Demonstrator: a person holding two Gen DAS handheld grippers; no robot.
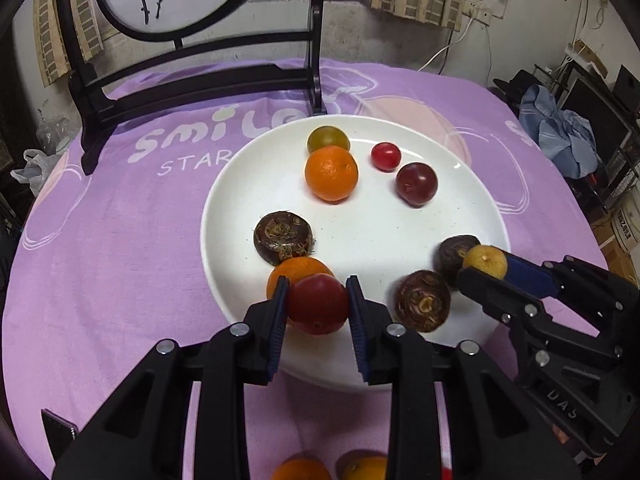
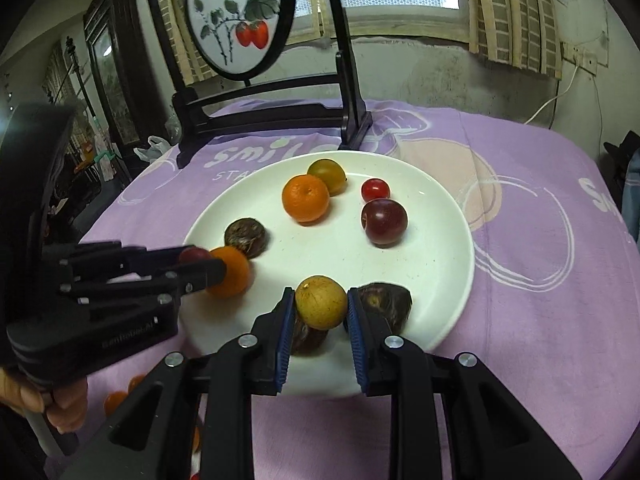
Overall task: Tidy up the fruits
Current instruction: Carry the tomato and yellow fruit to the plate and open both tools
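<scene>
1. Judged to be mid-placement: both grippers were over the near rim of the white plate, each carrying a fruit.
2. Left gripper was clamped on a red plum-like fruit, held just above the plate's near edge, right in front of a mandarin lying on the plate.
3. Right gripper was clamped on a yellow-brown longan-like fruit, over the near right of the plate, between two water chestnuts.
4. Already lay on the plate: another mandarin, a green-brown tomato, a cherry tomato, a dark plum, a third water chestnut.
5. More orange fruit waited on the purple tablecloth near the camera.
6. Next move likely called for lowering each fruit into a free patch, then parting the fingers gently so nothing rolled off the rim.
7. Readable writing: "smile" and "STAR…" on the cloth; "DAS" moulded on the right gripper's body; lettering on the left gripper's body too blurred to read.
</scene>
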